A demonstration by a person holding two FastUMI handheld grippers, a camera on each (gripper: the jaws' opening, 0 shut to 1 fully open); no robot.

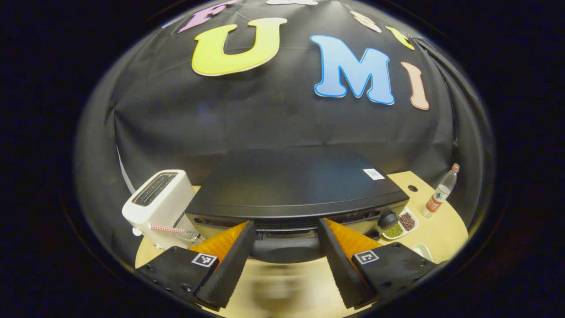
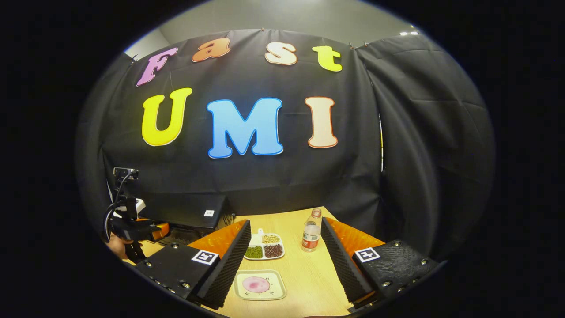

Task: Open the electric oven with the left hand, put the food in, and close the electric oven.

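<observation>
In the left gripper view the left gripper (image 1: 286,247) stands wide open, its two fingers to either side of the dark handle (image 1: 287,249) on the front of the electric oven (image 1: 291,190). The handle lies between the fingers; whether either finger touches it cannot be told, and nothing is clamped. The oven is a black box near the back of the wooden counter (image 1: 441,221), seen from above and in front, so its door is mostly hidden below its top edge and the lower front blurs. A white sticker on the oven's top is too small to read. Just left of the oven stands a white toaster (image 1: 159,203). At the oven's right front corner lies a white divided dish (image 1: 399,225) of beans, partly hidden by a black knob (image 1: 388,219). Toward the counter's right edge stands a clear bottle (image 1: 440,192) with a red label; its writing cannot be made out.

In the right gripper view the right gripper (image 2: 284,260) is also wide open and holds nothing, hanging above the counter. Below it, near the front edge, a white square plate (image 2: 260,285) carries a pink round piece of food (image 2: 256,284). At far left the other gripper shows, held by a hand (image 2: 117,246), in front of the oven.
</observation>
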